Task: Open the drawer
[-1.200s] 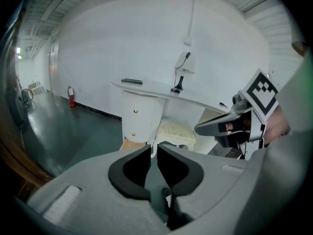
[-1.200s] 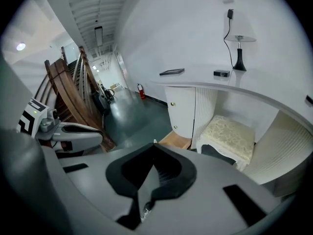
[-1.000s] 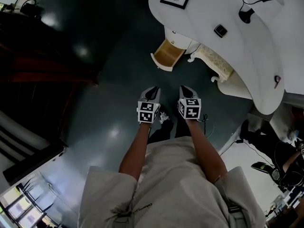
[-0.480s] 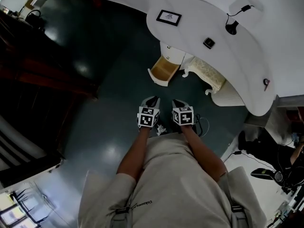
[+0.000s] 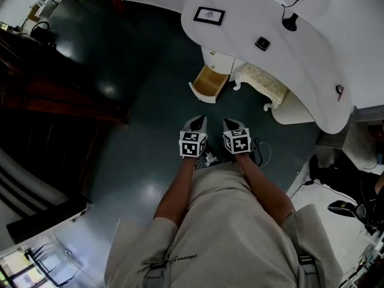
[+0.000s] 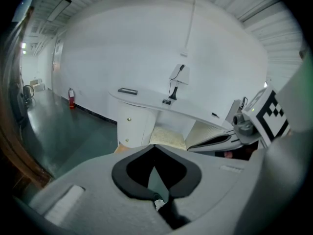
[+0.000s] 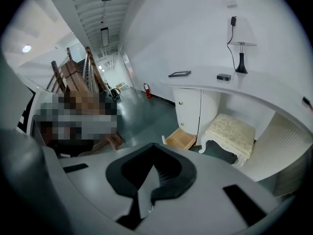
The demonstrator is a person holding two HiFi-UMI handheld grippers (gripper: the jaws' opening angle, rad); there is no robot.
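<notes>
the dark, glossy floor (image 5: 138,101) fills most of what you look down on. past it curves the long white tabletop (image 5: 300,65). a cream stool (image 5: 264,81) is tucked at its edge, and just beside the stool stands a white cabinet (image 5: 221,59). the drawer (image 5: 209,83) at the foot of that cabinet stands pulled out, its wooden inside showing. you are well apart from it, with your left tool (image 5: 196,122) and right tool (image 5: 231,125) side by side in front of you, both aimed toward the cabinet. each tool has its jaws drawn together with nothing between them. on the tabletop stand a lamp (image 5: 291,20) and a picture frame (image 5: 209,15) lying flat.
</notes>
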